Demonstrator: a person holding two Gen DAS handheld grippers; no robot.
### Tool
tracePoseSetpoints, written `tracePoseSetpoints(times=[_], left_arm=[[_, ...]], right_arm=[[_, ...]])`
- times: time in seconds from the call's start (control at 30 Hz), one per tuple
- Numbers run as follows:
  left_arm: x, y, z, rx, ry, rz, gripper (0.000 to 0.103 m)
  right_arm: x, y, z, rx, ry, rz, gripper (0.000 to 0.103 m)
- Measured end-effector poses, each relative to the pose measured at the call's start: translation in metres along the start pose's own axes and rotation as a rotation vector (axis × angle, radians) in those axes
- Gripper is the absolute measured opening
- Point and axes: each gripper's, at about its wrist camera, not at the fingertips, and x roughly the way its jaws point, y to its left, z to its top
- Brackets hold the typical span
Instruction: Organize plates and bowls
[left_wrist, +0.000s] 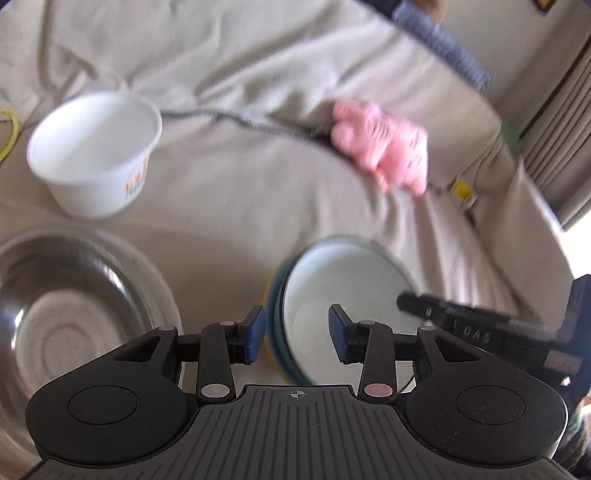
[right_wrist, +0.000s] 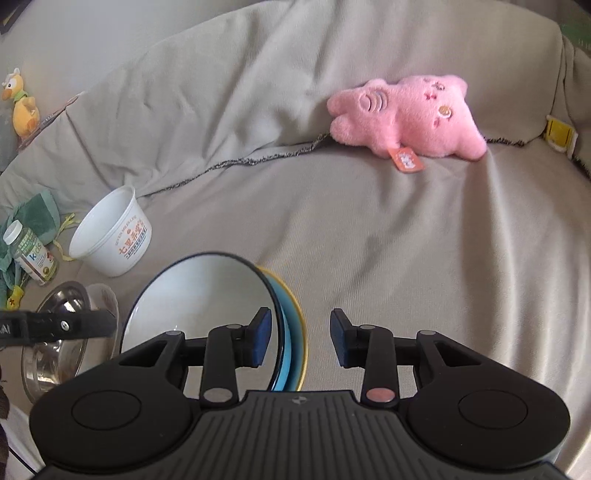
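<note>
Three nested bowls (right_wrist: 207, 317), white inside blue inside yellow, sit tipped on the beige couch cover (right_wrist: 369, 229), and both grippers are spread wide at the stack's rim: the left gripper (left_wrist: 297, 334) straddles its left edge, the right gripper (right_wrist: 301, 338) has one pad inside the white bowl, neither clamping anything. Just left of the stack there's a steel bowl (left_wrist: 66, 295) sitting in a clear one, with a white plastic tub (left_wrist: 96, 151) behind it. Further back a pink plush (right_wrist: 406, 118) lies at the seat crease, and a vitamin bottle (right_wrist: 31, 253) rests on green cloth at far left.
</note>
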Motion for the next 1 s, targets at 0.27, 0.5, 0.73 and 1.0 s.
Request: tracePoseSetpoints(times=[0.27,0.5,0.73,1.0], left_arm=[[-0.004,0.06,0.083,-0.083,-0.088,-0.083,0.041],[-0.046,0.164,0.09,-0.238,-0.239,0.07,0.041],[-0.035,0.207,0.103,-0.246,-0.265,0.218,0.041],[-0.002,0.226,0.111,-0.316,-0.191,0.245,0.041]], right_arm=[[-0.003,0.06,0.046,-0.178,0.062,-0.172,0.05],[0.05,0.156,0.086,-0.306,0.129,-0.195,0.059],[0.096,0.222,0.103,-0.207,0.173,-0.038,0.074],[0.162,0.23,0.111,0.027,0.214,0.011,0.072]])
